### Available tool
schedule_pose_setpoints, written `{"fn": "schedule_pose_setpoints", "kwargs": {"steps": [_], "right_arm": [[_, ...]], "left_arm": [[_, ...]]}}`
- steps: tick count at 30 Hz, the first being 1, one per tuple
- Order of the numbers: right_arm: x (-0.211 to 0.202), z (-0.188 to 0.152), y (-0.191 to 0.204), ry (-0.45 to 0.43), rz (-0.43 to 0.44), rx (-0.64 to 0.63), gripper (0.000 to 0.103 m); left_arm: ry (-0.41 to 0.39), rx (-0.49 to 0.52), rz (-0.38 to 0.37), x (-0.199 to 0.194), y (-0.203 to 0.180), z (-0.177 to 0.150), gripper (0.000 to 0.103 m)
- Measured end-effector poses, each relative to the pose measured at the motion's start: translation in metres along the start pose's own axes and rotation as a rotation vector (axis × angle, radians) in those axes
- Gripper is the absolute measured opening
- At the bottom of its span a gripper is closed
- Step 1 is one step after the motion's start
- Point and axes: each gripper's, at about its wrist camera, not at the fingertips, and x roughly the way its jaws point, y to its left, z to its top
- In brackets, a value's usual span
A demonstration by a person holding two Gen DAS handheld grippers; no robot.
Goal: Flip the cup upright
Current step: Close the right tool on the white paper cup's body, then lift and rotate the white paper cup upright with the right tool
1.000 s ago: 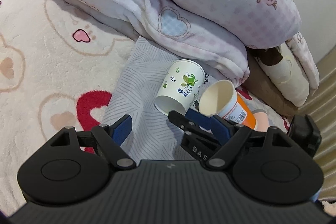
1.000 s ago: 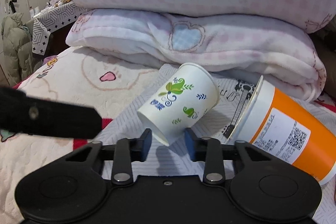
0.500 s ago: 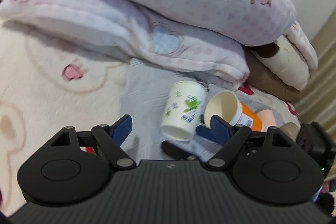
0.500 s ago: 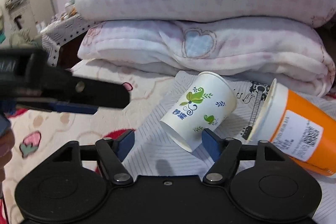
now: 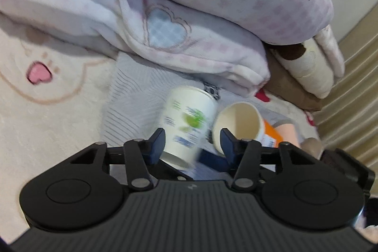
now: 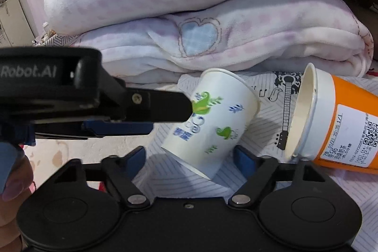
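Note:
A white paper cup with green and blue print (image 5: pixel 189 124) (image 6: pixel 212 124) is tilted, rim up and away, base low toward the cameras, over a grey striped cloth (image 5: pixel 132 108) (image 6: pixel 267 141). My left gripper (image 5: pixel 192 142) stands around its lower part; the left pad looks against it, the right pad apart. In the right wrist view the left gripper's finger (image 6: pixel 156 108) crosses from the left and touches the cup's side. My right gripper (image 6: pixel 189 157) is open with the cup's base between its fingers, not touching.
An orange cup with a white label (image 6: pixel 330 124) (image 5: pixel 245 124) lies on its side just right of the white cup, mouth toward it. Folded pink blankets (image 5: pixel 189 15) (image 6: pixel 212 23) are stacked close behind. A cream patterned bedspread (image 5: pixel 47 98) lies to the left.
My right gripper has opened from around the cup's base. My left gripper has swung in over the cup and narrowed around it. The cup has tipped more upright.

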Motion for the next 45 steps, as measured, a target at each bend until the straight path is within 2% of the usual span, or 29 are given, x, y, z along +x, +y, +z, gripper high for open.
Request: {"fn": "schedule_pose_setpoints", "kwargs": {"steps": [5, 8, 12, 14, 16, 19, 24, 27, 31, 35, 45], "right_arm": [[-0.008, -0.004, 0.000, 0.009, 0.004, -0.026, 0.051], [-0.010, -0.003, -0.004, 0.007, 0.024, -0.029, 0.050], [-0.013, -0.003, -0.004, -0.007, 0.042, -0.071, 0.054], [-0.013, -0.004, -0.003, -0.008, 0.033, -0.083, 0.073], [-0.011, -0.003, -0.004, -0.021, 0.046, -0.089, 0.079], [-0.007, -0.004, -0.004, -0.028, 0.061, -0.107, 0.081], [-0.010, -0.003, -0.002, -0.039, 0.059, -0.116, 0.081], [-0.014, -0.003, 0.000, -0.024, 0.064, -0.137, 0.081], [-0.025, -0.011, 0.001, -0.005, 0.076, -0.156, 0.075], [-0.043, -0.021, -0.003, 0.024, 0.088, -0.165, 0.070], [-0.103, -0.055, -0.022, 0.089, 0.080, -0.182, 0.069]], "left_arm": [[0.020, 0.036, 0.049, 0.004, -0.005, 0.007, 0.043], [0.028, 0.029, 0.068, 0.004, -0.003, 0.007, 0.044], [0.039, 0.032, 0.124, 0.015, 0.005, 0.009, 0.045], [0.040, 0.042, 0.097, 0.017, 0.006, 0.010, 0.044], [0.040, 0.045, 0.089, 0.019, 0.007, 0.010, 0.045], [0.040, 0.035, 0.084, 0.019, 0.006, 0.006, 0.045], [0.090, 0.003, 0.083, 0.015, 0.000, 0.003, 0.045], [0.103, 0.008, 0.111, 0.009, -0.008, -0.005, 0.045], [0.127, 0.015, 0.142, 0.000, -0.020, -0.017, 0.044], [0.148, 0.011, 0.150, -0.008, -0.034, -0.035, 0.044], [0.230, 0.019, 0.132, -0.017, -0.085, -0.082, 0.045]]}}
